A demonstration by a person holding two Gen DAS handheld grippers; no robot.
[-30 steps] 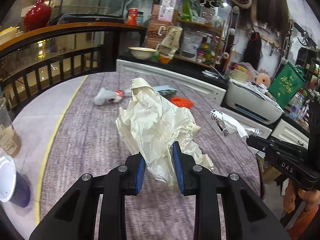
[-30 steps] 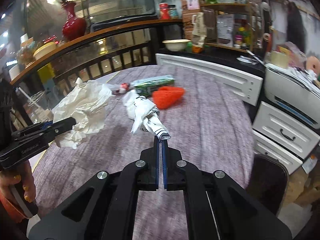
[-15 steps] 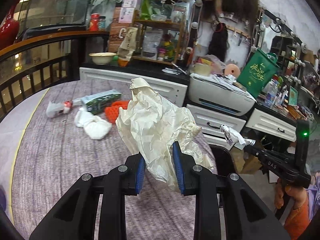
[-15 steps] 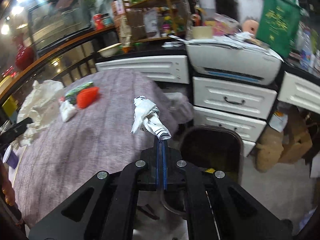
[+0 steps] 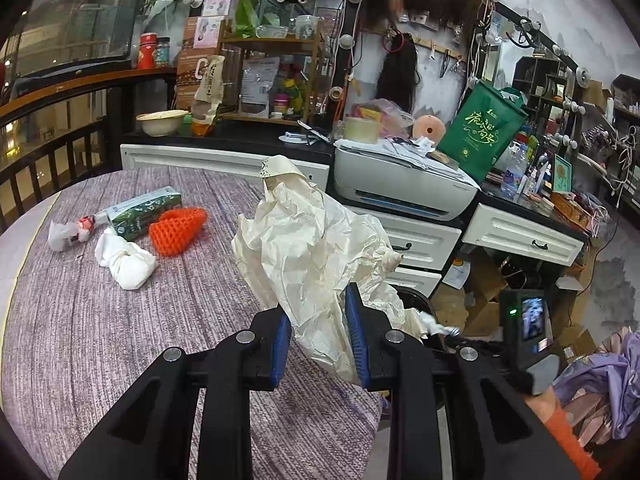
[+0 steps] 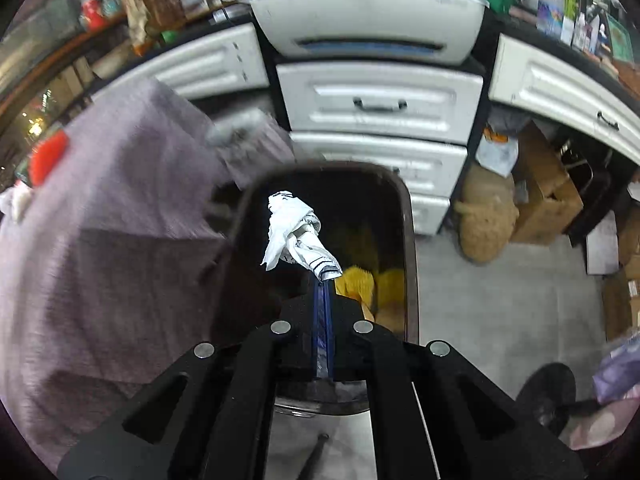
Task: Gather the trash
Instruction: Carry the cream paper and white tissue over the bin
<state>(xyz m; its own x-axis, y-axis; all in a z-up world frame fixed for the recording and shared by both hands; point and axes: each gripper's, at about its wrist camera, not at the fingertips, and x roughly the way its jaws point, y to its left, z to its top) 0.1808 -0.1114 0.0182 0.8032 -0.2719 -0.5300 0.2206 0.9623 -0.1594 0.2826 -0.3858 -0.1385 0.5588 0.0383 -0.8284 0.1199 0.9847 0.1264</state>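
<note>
My left gripper (image 5: 318, 320) is shut on a big crumpled cream paper (image 5: 308, 248), held up over the near right edge of the purple-clothed table (image 5: 100, 320). My right gripper (image 6: 322, 280) is shut on a twisted white printed wrapper (image 6: 294, 236) and points steeply down over the open dark trash bin (image 6: 410, 240), which holds yellow scraps (image 6: 362, 286). In the left wrist view the right gripper (image 5: 444, 330) shows low on the right beside the bin (image 5: 412, 304). On the table lie an orange knitted piece (image 5: 178, 230), a white wad (image 5: 128, 262), a green carton (image 5: 142, 216) and a small white-red wrapper (image 5: 70, 232).
White drawers (image 6: 380, 100) and a printer (image 5: 400, 184) stand behind the bin. Cardboard boxes (image 6: 548, 192) and a brown sack (image 6: 484, 220) crowd the floor to the right. A green bag (image 5: 480, 132) sits on the counter. A person's orange sleeve (image 5: 560, 432) is at lower right.
Both hands swung right, off the table toward the bin. The right gripper dropped and tipped downward until its wrapper hangs over the bin mouth. The left still grips the cream paper.
</note>
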